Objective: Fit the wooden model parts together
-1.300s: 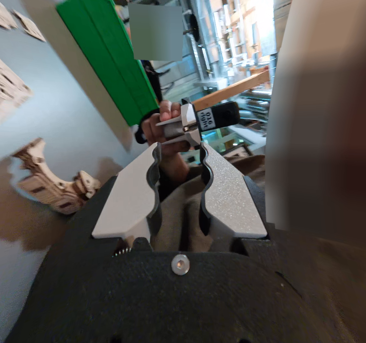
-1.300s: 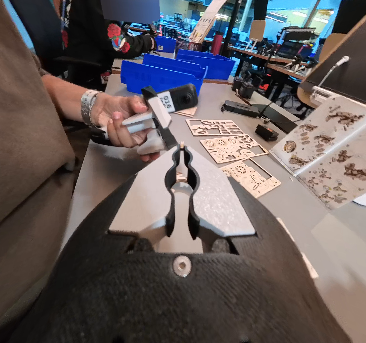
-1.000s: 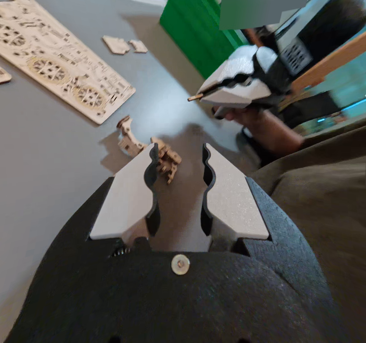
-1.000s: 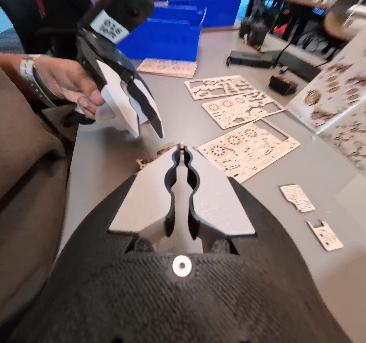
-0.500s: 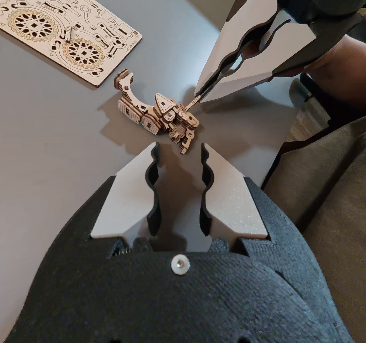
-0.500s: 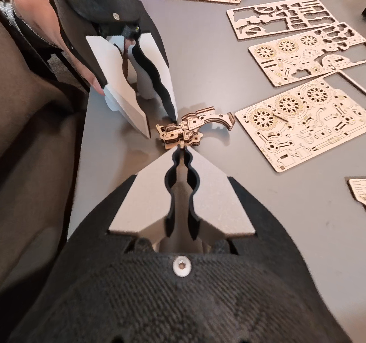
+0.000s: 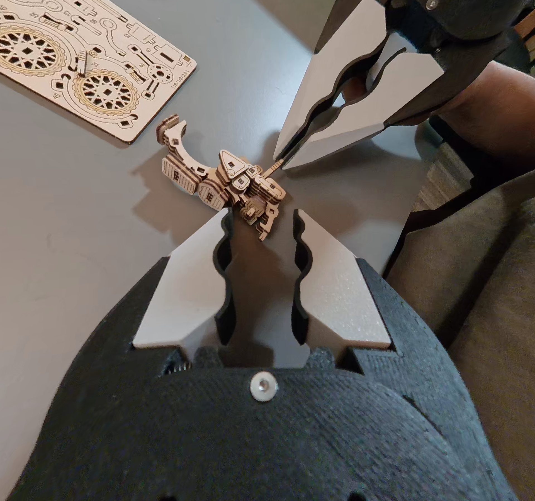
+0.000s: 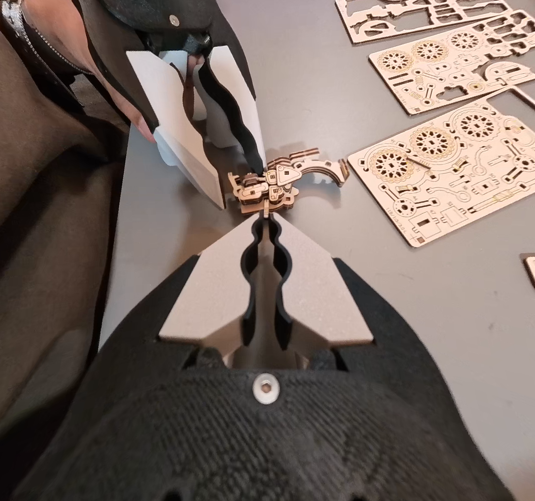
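Both grippers dropped closer to model on table. Left gripper spread wide, straddling near end. Right gripper clenched on pin. Steady model first; push pin straight, gently.

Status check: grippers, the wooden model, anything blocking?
Left gripper open, straddling the wooden model on the table. Right gripper shut on small wooden pin, tip at model. Nothing blocking; part sheet lies clear.

The right gripper pinches a small wooden peg against the near side of the wooden model; the left gripper straddles the model's left end, fingers apart.
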The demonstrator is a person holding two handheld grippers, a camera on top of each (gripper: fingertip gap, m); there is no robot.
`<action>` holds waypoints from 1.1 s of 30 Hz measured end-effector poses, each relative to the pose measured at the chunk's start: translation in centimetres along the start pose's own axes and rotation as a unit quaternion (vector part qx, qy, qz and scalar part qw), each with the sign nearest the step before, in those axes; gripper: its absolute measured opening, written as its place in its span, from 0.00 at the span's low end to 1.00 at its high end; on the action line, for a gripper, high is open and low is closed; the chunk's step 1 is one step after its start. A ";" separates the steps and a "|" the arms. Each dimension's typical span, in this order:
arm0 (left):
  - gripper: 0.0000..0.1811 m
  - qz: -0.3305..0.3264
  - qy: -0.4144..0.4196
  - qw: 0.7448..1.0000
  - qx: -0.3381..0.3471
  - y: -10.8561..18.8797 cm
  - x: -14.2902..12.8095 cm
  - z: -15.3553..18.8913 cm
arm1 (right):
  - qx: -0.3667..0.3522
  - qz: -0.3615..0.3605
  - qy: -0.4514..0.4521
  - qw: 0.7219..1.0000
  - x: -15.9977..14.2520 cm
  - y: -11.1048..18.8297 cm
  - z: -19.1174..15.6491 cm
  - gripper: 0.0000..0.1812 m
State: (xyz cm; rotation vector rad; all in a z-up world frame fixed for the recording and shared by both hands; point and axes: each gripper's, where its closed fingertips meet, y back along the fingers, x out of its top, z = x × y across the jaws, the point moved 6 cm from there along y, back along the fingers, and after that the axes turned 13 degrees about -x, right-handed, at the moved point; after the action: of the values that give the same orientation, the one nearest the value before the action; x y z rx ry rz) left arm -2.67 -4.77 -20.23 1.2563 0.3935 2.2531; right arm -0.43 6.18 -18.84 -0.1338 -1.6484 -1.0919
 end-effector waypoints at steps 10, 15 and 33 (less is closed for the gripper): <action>0.22 0.049 -0.012 0.999 0.004 0.1 1.2 0.1 | 0.002 -0.003 -0.006 1.000 -0.2 0.0 0.1 0.00; 0.20 0.058 -0.018 0.998 0.015 0.0 1.5 0.1 | -0.004 -0.008 -0.015 1.000 -0.2 -0.1 0.1 0.00; 0.24 -0.001 -0.025 0.993 0.116 -0.3 0.7 -0.9 | -0.019 -0.001 -0.029 0.999 0.2 -0.4 -0.3 0.01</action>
State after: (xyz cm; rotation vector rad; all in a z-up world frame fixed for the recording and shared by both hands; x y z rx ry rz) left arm -3.65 -4.13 -20.30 1.4227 0.6532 2.2177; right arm -0.56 5.66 -18.95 -0.1902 -1.6799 -1.1307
